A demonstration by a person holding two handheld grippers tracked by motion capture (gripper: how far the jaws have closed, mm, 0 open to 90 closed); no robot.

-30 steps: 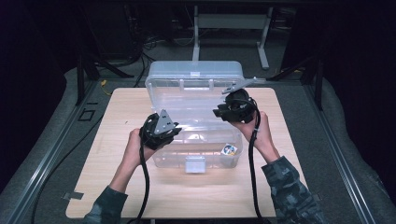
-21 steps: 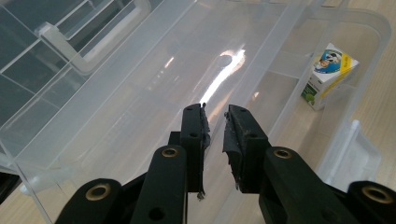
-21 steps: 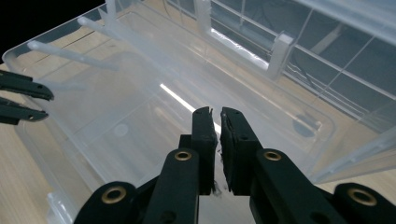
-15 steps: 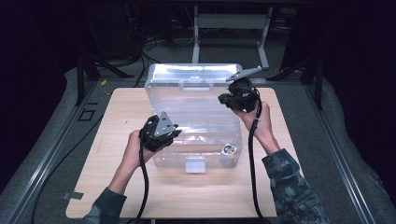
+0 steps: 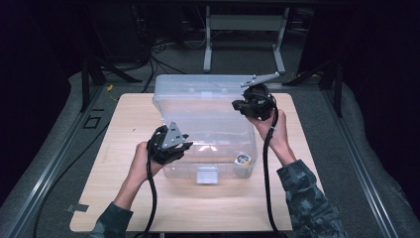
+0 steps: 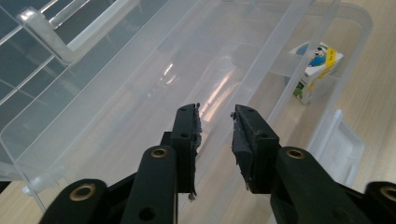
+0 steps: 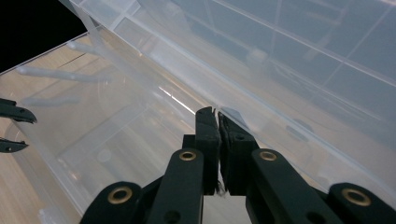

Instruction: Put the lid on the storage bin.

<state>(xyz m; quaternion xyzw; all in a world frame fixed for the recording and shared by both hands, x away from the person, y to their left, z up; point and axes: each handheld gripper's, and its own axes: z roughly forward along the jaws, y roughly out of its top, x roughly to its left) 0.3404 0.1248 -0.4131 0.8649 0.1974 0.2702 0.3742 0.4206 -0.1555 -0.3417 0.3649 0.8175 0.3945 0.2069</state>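
The lid (image 5: 208,89) of the clear storage box (image 5: 208,134) is now standing higher than a second ago, lifted by the right hand-held gripper (image 5: 247,101), which is clamping its edge. The left hand-held gripper (image 5: 171,144) has just been opening its jaws, nothing between them. The small carton (image 6: 315,70) inside is showing a cartoon print, unreadable. The box is sitting in the frame's centre on the surface (image 5: 124,124), its long axis running left to right.

High view above, both gripper views close (all sharing the clear bin (image 5: 208,119)).
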